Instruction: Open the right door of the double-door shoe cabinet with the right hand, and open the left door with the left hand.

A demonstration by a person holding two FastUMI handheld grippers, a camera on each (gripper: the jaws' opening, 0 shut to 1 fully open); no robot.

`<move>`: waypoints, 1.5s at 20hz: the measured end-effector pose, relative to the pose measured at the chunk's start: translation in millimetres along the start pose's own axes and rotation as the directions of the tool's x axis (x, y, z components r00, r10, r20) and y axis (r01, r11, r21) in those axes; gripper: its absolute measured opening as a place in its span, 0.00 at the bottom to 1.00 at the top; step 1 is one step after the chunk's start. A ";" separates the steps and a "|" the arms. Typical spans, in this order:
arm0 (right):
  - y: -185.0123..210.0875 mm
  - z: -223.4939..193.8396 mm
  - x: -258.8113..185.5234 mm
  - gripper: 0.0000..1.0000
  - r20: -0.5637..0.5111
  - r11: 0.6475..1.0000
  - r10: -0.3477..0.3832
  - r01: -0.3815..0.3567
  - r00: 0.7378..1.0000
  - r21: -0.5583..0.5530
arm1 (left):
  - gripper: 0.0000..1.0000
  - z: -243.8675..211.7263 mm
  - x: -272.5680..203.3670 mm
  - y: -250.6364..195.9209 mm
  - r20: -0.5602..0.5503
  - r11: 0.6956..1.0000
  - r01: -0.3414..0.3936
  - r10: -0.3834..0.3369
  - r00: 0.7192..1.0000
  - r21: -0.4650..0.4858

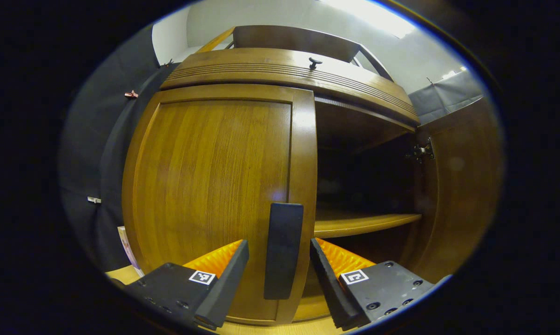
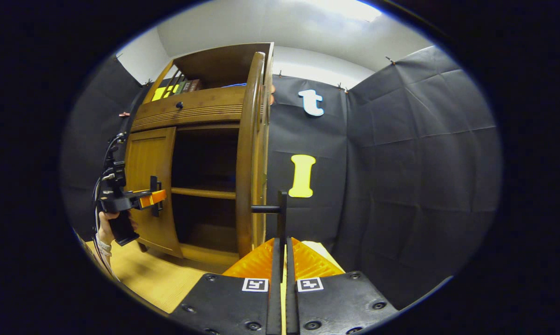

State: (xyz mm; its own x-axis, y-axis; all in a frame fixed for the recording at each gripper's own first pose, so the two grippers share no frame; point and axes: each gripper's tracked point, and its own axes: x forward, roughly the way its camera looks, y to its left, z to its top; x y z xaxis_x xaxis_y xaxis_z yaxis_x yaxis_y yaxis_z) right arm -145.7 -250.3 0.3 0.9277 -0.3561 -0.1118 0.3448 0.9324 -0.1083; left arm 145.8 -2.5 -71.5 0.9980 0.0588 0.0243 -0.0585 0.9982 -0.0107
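In the left gripper view, my left gripper [image 1: 280, 265] hangs right in front of the shoe cabinet [image 1: 289, 70], its fingers [image 1: 224, 274] spread wide to either side of the dark upright handle [image 1: 283, 249] of the left door [image 1: 210, 195]. Neither finger presses on the handle; there is a gap on both sides. That door sits closed, flush with the cabinet front. Just beside it, the right half of the cabinet stands open, with a wooden shelf [image 1: 363, 222] crossing the dark interior and the right door [image 1: 461, 186] swung out, its hinge [image 1: 421, 151] showing near the top.

In the right gripper view, my right gripper [image 2: 283, 260] has its fingers drawn narrow, almost together, pinched around the thin dark handle [image 2: 282, 209] of the right door [image 2: 252, 153], which I see edge-on, swung well away from the cabinet. Farther off, beside the closed left door [image 2: 151, 186], a hand [image 2: 106, 222] holds the left gripper [image 2: 156, 197] up at that door's handle. The cabinet stands on a pale wooden floor [image 2: 145, 274], against the booth's black cloth wall [image 2: 401, 163].
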 end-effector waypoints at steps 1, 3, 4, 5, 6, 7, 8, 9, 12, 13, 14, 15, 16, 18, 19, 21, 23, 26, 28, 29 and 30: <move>-4.5 2.6 -2.7 0.08 0.010 1.000 -0.009 0.009 1.000 0.004 | 0.83 0.6 1.6 0.9 0.001 1.000 -0.005 0.005 1.000 0.004; 1.2 5.7 -8.1 0.10 0.017 0.999 0.018 -0.018 1.000 0.036 | 0.82 0.6 4.8 2.7 0.008 1.000 -0.018 0.018 1.000 0.013; 2.6 4.7 -9.8 0.12 0.016 0.999 0.023 -0.024 1.000 0.036 | 0.81 0.4 4.8 1.8 0.009 1.000 -0.017 0.017 1.000 0.016; 3.0 3.8 -10.2 0.12 0.014 0.999 0.025 -0.025 1.000 0.028 | 0.80 1.3 5.4 1.1 0.010 1.000 -0.018 0.018 1.000 0.019; 5.2 3.6 -10.7 0.12 0.014 0.999 0.032 -0.033 0.999 0.021 | 0.76 0.6 6.0 2.5 0.009 1.000 -0.020 0.020 1.000 0.021; 8.0 3.8 -12.0 0.12 0.012 0.999 0.047 -0.047 0.999 0.020 | 0.75 0.1 7.1 2.5 0.006 0.999 -0.024 0.024 1.000 0.021; 3.6 4.3 -12.4 0.20 0.018 1.000 0.025 -0.025 1.000 0.007 | 0.68 -0.3 6.8 2.3 0.005 1.000 -0.022 0.022 1.000 0.015; -4.7 7.8 -13.7 0.28 0.034 1.000 0.001 -0.001 0.999 -0.014 | 0.65 1.3 6.9 1.3 0.011 1.000 -0.018 0.018 1.000 0.007; -15.1 6.1 -22.6 0.52 0.034 1.000 -0.023 0.022 0.999 0.013 | 0.45 1.2 8.2 -3.6 0.002 1.000 -0.005 0.005 1.000 -0.014; -14.1 4.9 -26.4 0.60 0.026 0.999 -0.018 0.017 0.999 0.035 | 0.38 1.7 8.6 -3.8 -0.003 1.000 -0.010 0.010 1.000 0.002; -13.3 5.1 -29.5 0.69 0.023 0.998 -0.013 0.012 1.000 0.055 | 0.36 0.9 7.0 -4.0 -0.007 1.000 -0.015 0.015 1.000 0.013; -12.3 7.0 -31.7 0.70 0.023 0.998 -0.007 0.006 1.000 0.068 | 0.35 -0.1 5.3 -3.6 -0.011 1.000 -0.016 0.017 1.000 0.016; -10.7 8.9 -34.4 0.71 0.026 0.997 -0.004 0.002 1.000 0.076 | 0.34 0.6 2.9 -3.7 -0.015 1.000 -0.012 0.012 1.000 0.013; -7.5 11.2 -37.3 0.75 0.035 0.997 0.004 -0.007 0.999 0.072 | 0.31 0.9 -4.4 -3.9 -0.028 1.000 0.007 -0.007 1.000 -0.010; -4.5 13.7 -40.7 0.72 0.042 0.998 0.009 -0.012 0.999 0.066 | 0.30 1.7 -9.3 -3.3 -0.034 1.000 0.019 -0.020 0.999 -0.020; 0.5 17.1 -46.6 0.84 0.053 0.998 0.014 -0.017 0.999 0.058 | 0.31 2.6 -20.7 -3.5 -0.047 0.998 0.046 -0.048 0.998 -0.037; 5.1 15.1 -50.8 0.90 0.046 0.998 0.022 -0.024 0.999 0.055 | 0.31 6.0 -33.4 -2.4 -0.053 0.997 0.068 -0.070 0.996 -0.042; 15.8 18.6 -56.5 0.88 0.048 0.998 0.033 -0.036 0.998 0.047 | 0.30 10.5 -58.9 4.3 -0.052 0.995 0.094 -0.096 0.994 -0.032; 25.6 22.4 -63.3 0.88 0.054 0.998 0.048 -0.051 0.997 0.042 | 0.31 12.5 -72.6 6.8 -0.053 0.994 0.104 -0.105 0.993 -0.027; 29.7 24.2 -65.3 0.88 0.057 0.998 0.055 -0.058 0.997 0.039 | 0.29 13.7 -80.0 9.3 -0.054 0.994 0.108 -0.109 0.993 -0.026; 34.0 25.3 -67.5 0.92 0.059 0.997 0.062 -0.064 0.996 0.034 | 0.31 14.5 -86.7 11.2 -0.053 0.993 0.112 -0.113 0.992 -0.028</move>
State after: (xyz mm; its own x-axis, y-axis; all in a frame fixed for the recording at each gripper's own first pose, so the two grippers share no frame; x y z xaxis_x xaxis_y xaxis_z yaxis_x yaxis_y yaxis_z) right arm -193.0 -193.0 29.1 0.9541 -0.2933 -0.0604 0.2893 0.9549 -0.0669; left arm 58.2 3.6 -59.2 0.9981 -0.0552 -0.0278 0.0542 0.9979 -0.0358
